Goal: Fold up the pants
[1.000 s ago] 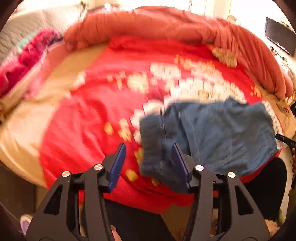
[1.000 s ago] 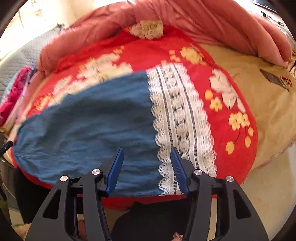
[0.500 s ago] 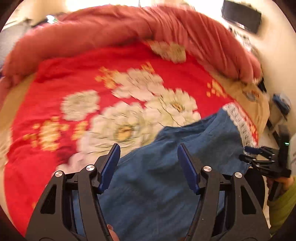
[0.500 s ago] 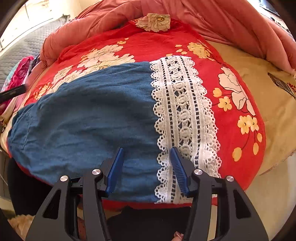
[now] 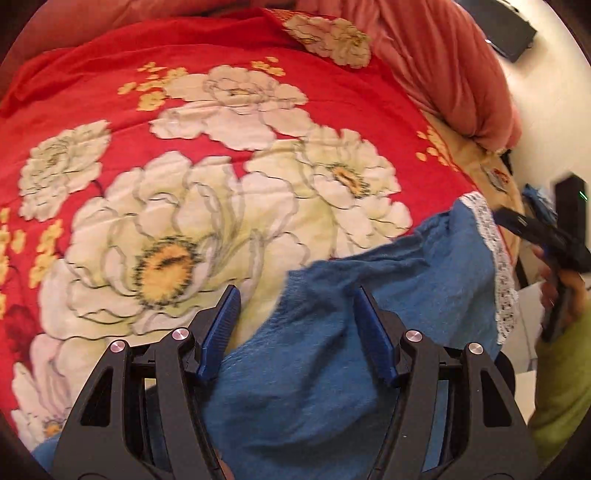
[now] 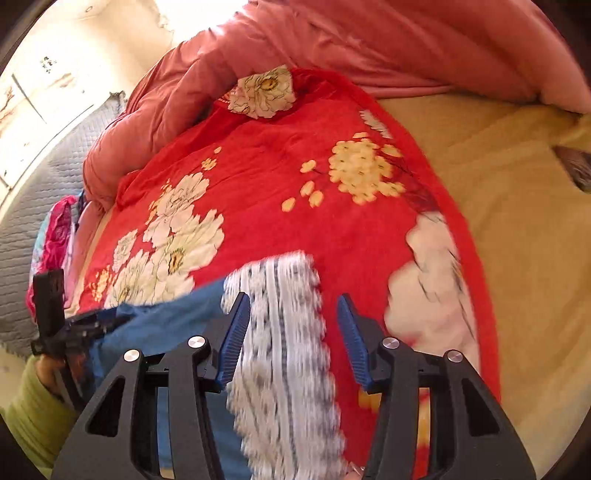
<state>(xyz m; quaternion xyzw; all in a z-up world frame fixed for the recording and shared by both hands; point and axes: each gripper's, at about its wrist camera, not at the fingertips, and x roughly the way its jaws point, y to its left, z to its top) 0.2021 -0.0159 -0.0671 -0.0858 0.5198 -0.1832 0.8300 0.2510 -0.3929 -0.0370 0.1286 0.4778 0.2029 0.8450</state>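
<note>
The blue pants (image 5: 354, 332) with a white lace hem (image 5: 495, 251) lie on a red flowered blanket (image 5: 184, 110) at the bed's near edge. My left gripper (image 5: 295, 299) is open, its jaws standing over the pants' upper edge. My right gripper (image 6: 291, 306) is open over the lace hem (image 6: 284, 350), with the blue cloth (image 6: 166, 325) to its left. The right gripper also shows at the right edge of the left wrist view (image 5: 532, 229), and the left gripper shows at the left of the right wrist view (image 6: 92, 325).
A pink quilt (image 6: 369, 44) is bunched along the far side of the bed. A tan sheet (image 6: 517, 203) lies right of the blanket. Pink clothes (image 6: 55, 236) and a grey quilted cover (image 6: 44, 184) lie at the left. A dark object (image 5: 509, 33) stands against the wall.
Both grippers have moved in lower and closer over the pants. The left one swung from the blanket's left to the pants' upper edge. The right one shifted over the lace hem. Both stayed open.
</note>
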